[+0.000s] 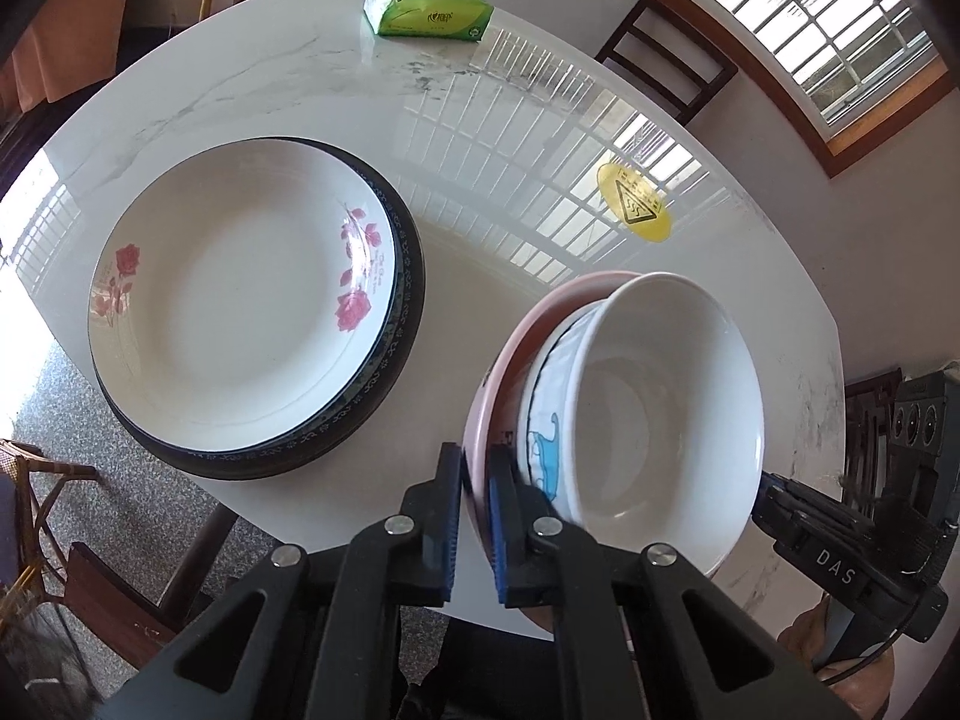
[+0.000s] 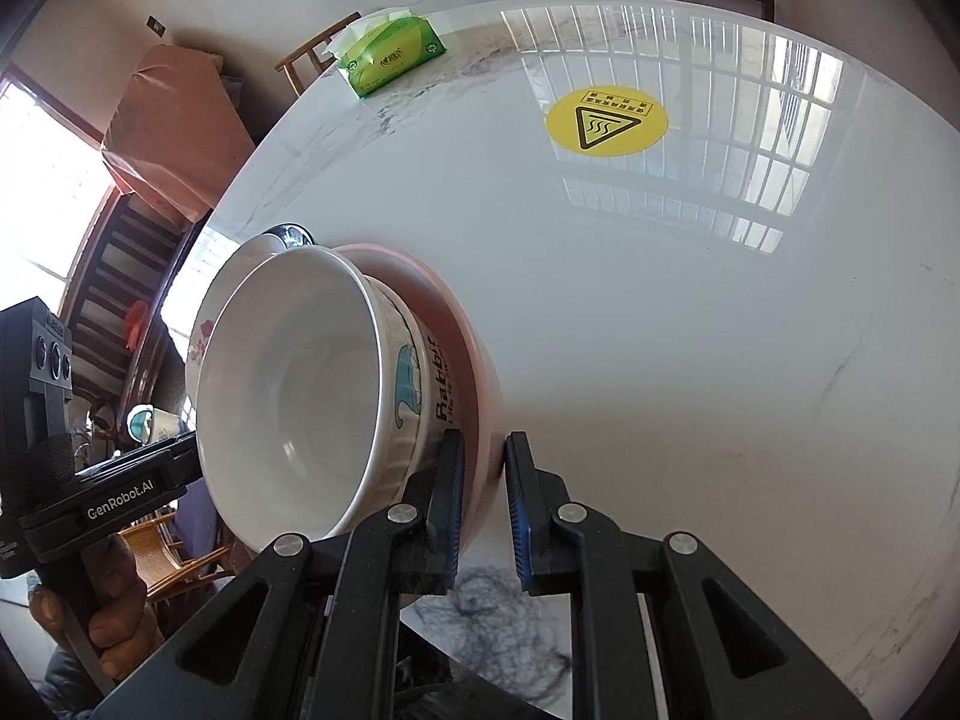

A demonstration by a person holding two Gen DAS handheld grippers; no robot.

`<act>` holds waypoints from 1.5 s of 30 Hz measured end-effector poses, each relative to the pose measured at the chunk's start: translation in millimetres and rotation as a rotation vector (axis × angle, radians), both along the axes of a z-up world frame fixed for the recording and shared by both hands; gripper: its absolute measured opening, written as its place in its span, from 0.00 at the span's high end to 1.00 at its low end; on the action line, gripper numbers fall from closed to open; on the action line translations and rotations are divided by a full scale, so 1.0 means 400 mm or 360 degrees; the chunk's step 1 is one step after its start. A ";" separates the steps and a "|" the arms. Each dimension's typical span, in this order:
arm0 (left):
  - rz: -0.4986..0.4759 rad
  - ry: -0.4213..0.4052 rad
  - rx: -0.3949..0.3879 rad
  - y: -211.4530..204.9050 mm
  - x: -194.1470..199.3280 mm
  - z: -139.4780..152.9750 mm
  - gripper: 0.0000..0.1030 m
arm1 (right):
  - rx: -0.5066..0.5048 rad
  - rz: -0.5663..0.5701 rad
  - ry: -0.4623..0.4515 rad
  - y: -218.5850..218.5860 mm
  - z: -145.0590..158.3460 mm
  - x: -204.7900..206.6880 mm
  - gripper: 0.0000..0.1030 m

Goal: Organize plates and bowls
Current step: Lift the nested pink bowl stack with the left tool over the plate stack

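Note:
A stack of plates (image 1: 252, 306) sits on the white marble table (image 1: 480, 120), a rose-patterned plate on top and dark-rimmed plates beneath. A nested bowl stack is held between both grippers: a white bowl (image 1: 654, 420) inside a cartoon-printed bowl (image 1: 546, 438) inside a pink bowl (image 1: 504, 354). My left gripper (image 1: 477, 516) is shut on the pink bowl's rim at one side. My right gripper (image 2: 485, 498) is shut on the pink bowl (image 2: 474, 348) at the opposite side. The white bowl (image 2: 288, 396) and printed bowl (image 2: 420, 378) show in the right wrist view.
A green tissue pack (image 1: 429, 6) lies at the table's far edge. A yellow hot-surface sticker (image 1: 633, 204) is on the table to the right. Wooden chairs (image 1: 666, 54) stand around the table. A window (image 1: 828, 18) is at the far right.

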State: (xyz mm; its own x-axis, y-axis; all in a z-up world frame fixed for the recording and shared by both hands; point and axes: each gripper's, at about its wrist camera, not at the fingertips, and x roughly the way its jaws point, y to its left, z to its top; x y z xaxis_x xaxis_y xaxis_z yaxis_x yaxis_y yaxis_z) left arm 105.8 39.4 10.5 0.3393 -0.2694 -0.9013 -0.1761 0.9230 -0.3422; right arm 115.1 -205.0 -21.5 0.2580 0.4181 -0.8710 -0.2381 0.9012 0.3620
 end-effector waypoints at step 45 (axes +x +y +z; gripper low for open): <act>0.0345 -0.0140 0.0048 0.360 -0.029 0.140 0.94 | 0.0089 0.0254 -0.0052 0.331 0.115 0.045 0.84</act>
